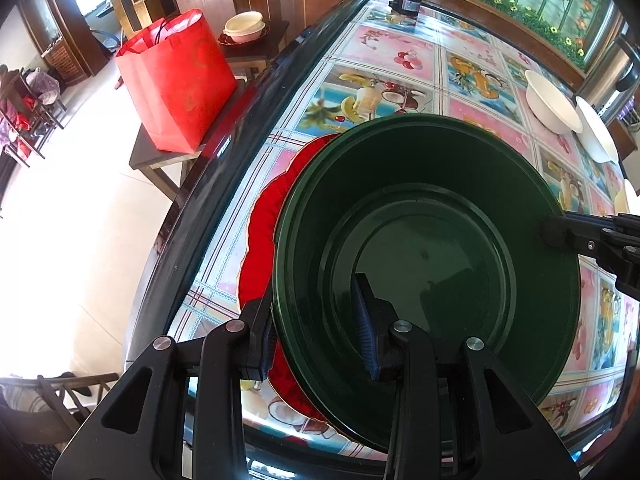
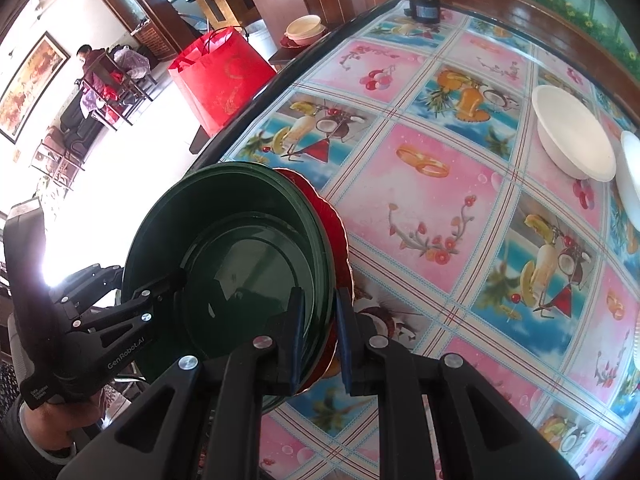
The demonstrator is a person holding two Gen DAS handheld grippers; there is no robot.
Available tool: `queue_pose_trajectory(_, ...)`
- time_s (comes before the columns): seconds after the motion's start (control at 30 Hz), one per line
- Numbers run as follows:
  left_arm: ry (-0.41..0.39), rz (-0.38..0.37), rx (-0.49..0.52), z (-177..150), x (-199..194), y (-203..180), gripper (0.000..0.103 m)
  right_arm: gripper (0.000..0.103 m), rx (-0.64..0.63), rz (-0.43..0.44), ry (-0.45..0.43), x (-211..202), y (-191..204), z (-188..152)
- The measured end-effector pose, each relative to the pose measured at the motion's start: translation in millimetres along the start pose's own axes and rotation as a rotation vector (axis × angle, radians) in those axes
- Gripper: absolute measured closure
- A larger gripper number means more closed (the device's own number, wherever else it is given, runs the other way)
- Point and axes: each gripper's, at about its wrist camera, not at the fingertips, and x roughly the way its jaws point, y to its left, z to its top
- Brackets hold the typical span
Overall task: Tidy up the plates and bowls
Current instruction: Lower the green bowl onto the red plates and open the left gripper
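A red gift bag [image 1: 176, 80] stands on a stool beside the table [image 1: 224, 184]. The left gripper [image 1: 318, 344] clamps the rim of the dark green plate [image 1: 428, 264], which sits over a red scalloped plate [image 1: 260, 232] near the table's edge. The right gripper [image 2: 318, 338] clamps the opposite rim. Farther right, two white bowls [image 2: 572, 140] rest on the fruit-patterned cloth.

My left gripper [image 1: 320, 340] has its fingers [image 1: 365, 326] clamped on the near rim of the dark green plate [image 1: 432, 240], one inside, one outside. Beneath it lies a red plate [image 1: 262, 224] on the fruit-patterned worktop [image 1: 400, 64]. Two white bowls [image 1: 550, 100] sit far right.
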Motion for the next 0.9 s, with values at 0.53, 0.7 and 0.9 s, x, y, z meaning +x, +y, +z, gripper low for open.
queue_pose_trajectory(0.53, -0.025, 0.029, -0.006, 0.2, 0.8, 2.6, 0.069, 0.088, -0.017, -0.016, 0.005, 12.1, 0.9, 2.2)
queue_pose_trajectory(0.7, -0.038, 0.045, -0.024, 3.5, -6.5, 6.2, 0.064, 0.074, -0.008, 0.011, 0.004, 12.8, -0.2, 2.6)
queue_pose_trajectory(0.9, -0.077, 0.045, -0.035, 6.3, -25.7, 7.7, 0.043, 0.060, -0.003, 0.015, -0.018, 2.3, -1.3, 1.4)
